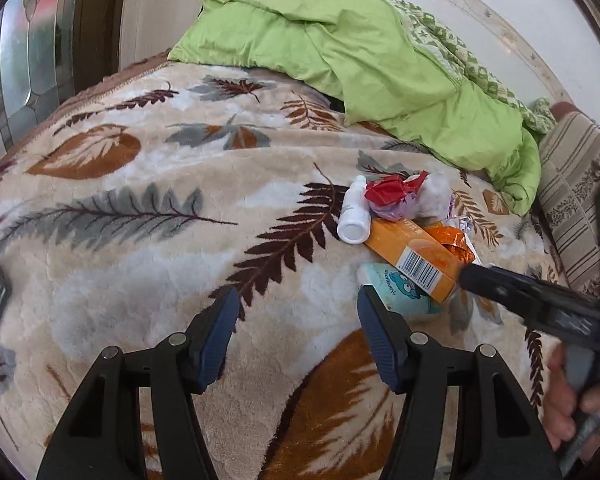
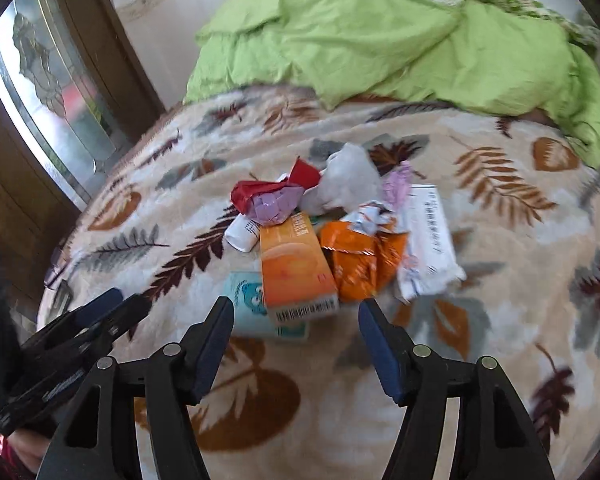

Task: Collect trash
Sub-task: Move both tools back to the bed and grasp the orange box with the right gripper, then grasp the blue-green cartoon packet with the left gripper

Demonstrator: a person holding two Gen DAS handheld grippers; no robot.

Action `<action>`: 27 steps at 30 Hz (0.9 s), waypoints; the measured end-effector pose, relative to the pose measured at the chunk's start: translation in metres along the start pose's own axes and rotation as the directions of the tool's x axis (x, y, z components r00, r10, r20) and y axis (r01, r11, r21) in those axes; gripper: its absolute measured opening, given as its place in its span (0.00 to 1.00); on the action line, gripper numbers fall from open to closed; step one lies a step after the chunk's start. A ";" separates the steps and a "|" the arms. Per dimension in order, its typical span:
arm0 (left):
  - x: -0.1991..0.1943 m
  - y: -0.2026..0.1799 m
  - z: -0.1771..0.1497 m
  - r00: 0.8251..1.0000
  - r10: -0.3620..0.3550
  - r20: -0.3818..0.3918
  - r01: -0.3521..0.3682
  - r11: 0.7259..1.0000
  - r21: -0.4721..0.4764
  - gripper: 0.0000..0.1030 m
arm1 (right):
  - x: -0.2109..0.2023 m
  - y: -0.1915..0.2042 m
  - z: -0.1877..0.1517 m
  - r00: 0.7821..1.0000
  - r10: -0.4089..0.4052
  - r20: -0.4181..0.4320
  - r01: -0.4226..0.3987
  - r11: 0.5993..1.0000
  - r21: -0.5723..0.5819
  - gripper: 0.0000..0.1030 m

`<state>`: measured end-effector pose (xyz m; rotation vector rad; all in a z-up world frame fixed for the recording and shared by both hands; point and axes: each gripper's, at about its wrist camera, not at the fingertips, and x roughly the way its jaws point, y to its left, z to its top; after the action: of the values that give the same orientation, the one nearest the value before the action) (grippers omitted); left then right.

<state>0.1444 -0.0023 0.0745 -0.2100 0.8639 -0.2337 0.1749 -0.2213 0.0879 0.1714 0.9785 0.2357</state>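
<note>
So the trash is all heaped in one little pile on the leaf-print blanket [image 2: 500, 320]: an orange box [image 2: 296, 268] lying over a pale blue packet [image 2: 246, 304], a small white bottle [image 1: 354, 212], a crumpled orange wrapper [image 2: 360, 260], some red and purple wrappers [image 2: 268, 196] and a white carton [image 2: 426, 236]. The green duvet [image 1: 360, 48] is bunched up behind it. Both the left gripper [image 1: 296, 308] and right gripper [image 2: 296, 312] have their jaws parted with nothing between them, the right one just short of the orange box.

Plush leaf-print blanket [image 2: 500, 320], glossy orange cardboard box [image 2: 296, 272], crinkled foil wrapper [image 2: 360, 264], possibly plastic white bottle [image 1: 354, 216]
</note>
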 end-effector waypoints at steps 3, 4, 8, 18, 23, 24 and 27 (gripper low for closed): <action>0.002 0.003 0.000 1.000 -0.002 -0.005 0.002 1.000 -0.001 0.59 | 0.027 0.002 0.019 0.999 -0.007 -0.045 0.006 1.000 -0.021 0.66; 0.001 0.002 -0.001 1.000 -0.006 -0.007 0.006 1.000 -0.002 0.59 | 0.032 0.004 0.024 0.999 -0.019 -0.045 0.018 0.999 -0.030 0.66; 0.007 0.006 0.002 0.999 -0.023 -0.024 0.023 1.000 -0.020 0.59 | 0.044 0.014 0.030 0.996 -0.052 -0.076 0.045 0.994 -0.096 0.52; 0.029 -0.024 0.015 0.996 -0.089 -0.024 0.091 0.993 0.071 0.61 | -0.026 -0.026 -0.051 0.999 0.013 -0.041 -0.009 0.995 0.096 0.49; 0.062 -0.044 0.025 0.984 -0.167 -0.064 0.172 0.982 0.083 0.64 | -0.057 -0.057 -0.098 0.999 0.015 0.045 -0.027 0.961 0.275 0.49; 0.067 -0.048 0.026 0.984 -0.167 -0.063 0.173 0.981 0.088 0.64 | -0.060 -0.062 -0.101 0.999 0.011 0.050 -0.025 0.955 0.295 0.49; 0.087 -0.059 0.023 0.976 -0.182 -0.118 0.194 0.976 0.102 0.64 | -0.067 -0.074 -0.100 0.996 -0.009 0.085 -0.019 0.947 0.321 0.49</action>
<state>0.2097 -0.0819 0.0427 -0.1748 0.9358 -0.4738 0.0643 -0.3070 0.0679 0.4798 0.9267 0.0702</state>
